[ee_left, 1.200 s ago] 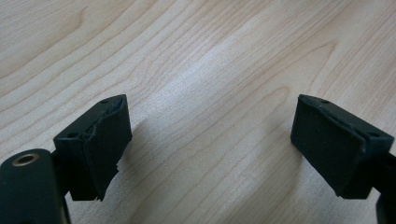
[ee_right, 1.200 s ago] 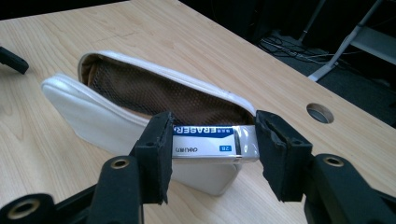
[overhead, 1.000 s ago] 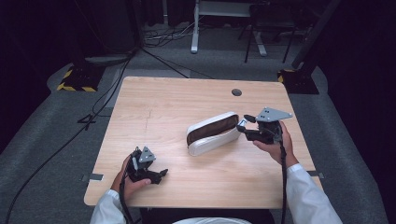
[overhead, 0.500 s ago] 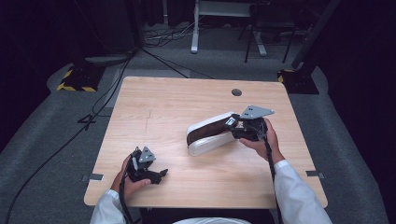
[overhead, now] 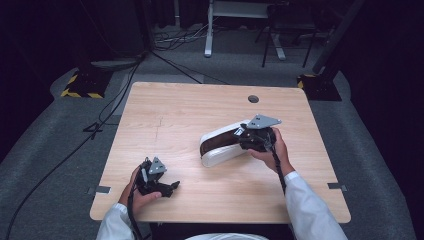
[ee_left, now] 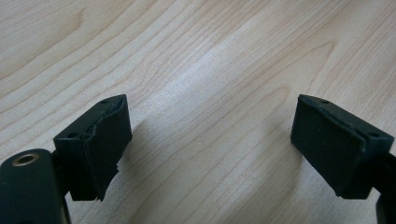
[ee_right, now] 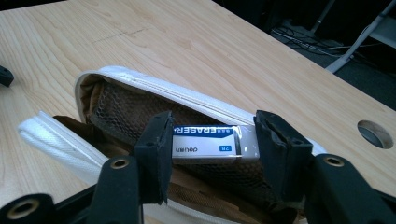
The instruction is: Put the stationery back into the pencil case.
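eraser (ee_right: 212, 143) over open case (overhead: 220, 145), table (overhead: 175, 120) ctr-right

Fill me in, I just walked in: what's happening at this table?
A person is packing an open white pencil case on the wooden table. The right gripper is shut on an eraser, holding it at the case's mouth. The left gripper rests open near the table's front edge, holding nothing.

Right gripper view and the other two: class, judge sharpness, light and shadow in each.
Right gripper view: the eraser label reads sharply between the right tongs. Left gripper view: crisp wood grain, soft shadows under the left tongs. High view: table evenly lit, surroundings dark, pencil case slightly soft.
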A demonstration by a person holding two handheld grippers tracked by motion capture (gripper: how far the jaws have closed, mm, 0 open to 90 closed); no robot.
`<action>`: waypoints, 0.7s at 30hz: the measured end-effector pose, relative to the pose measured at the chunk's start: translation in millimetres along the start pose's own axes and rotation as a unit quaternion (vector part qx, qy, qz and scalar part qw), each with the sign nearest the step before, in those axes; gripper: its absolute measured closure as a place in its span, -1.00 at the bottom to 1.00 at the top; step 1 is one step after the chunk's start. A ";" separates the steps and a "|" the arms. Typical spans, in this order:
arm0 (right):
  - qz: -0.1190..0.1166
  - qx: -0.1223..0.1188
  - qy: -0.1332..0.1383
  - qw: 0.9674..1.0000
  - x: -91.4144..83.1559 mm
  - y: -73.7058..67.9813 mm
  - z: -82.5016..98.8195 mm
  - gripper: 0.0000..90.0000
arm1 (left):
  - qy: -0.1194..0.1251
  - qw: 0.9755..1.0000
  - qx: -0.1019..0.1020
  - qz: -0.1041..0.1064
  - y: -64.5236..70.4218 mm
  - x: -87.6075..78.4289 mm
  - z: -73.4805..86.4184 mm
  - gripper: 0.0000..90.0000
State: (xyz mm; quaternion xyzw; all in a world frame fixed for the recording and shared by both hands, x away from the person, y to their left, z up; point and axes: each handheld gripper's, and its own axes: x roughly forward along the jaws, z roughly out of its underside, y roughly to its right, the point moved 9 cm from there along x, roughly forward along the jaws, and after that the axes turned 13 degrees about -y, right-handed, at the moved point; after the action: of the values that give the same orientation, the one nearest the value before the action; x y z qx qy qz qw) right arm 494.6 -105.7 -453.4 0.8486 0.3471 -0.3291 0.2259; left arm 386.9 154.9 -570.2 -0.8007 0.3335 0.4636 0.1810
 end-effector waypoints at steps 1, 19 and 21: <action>0.001 0.000 -0.002 1.000 1.1 0.0 0.4 0.08 | 0.000 1.000 0.000 0.000 0.0 0.0 0.0 -0.71; -0.004 0.019 -0.019 1.000 15.2 5.4 5.0 0.08 | 0.000 1.000 0.000 0.000 0.1 0.0 0.0 -0.71; -0.003 0.020 -0.022 1.000 16.6 5.7 5.5 0.07 | 0.000 1.000 0.000 0.000 0.1 0.0 0.0 -0.71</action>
State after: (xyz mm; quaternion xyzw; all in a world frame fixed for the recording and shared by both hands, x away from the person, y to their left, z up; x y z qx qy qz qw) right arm 505.6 -105.5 -468.1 0.8443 0.3384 -0.3552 0.2155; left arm 386.8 154.9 -570.2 -0.8005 0.3337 0.4638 0.1806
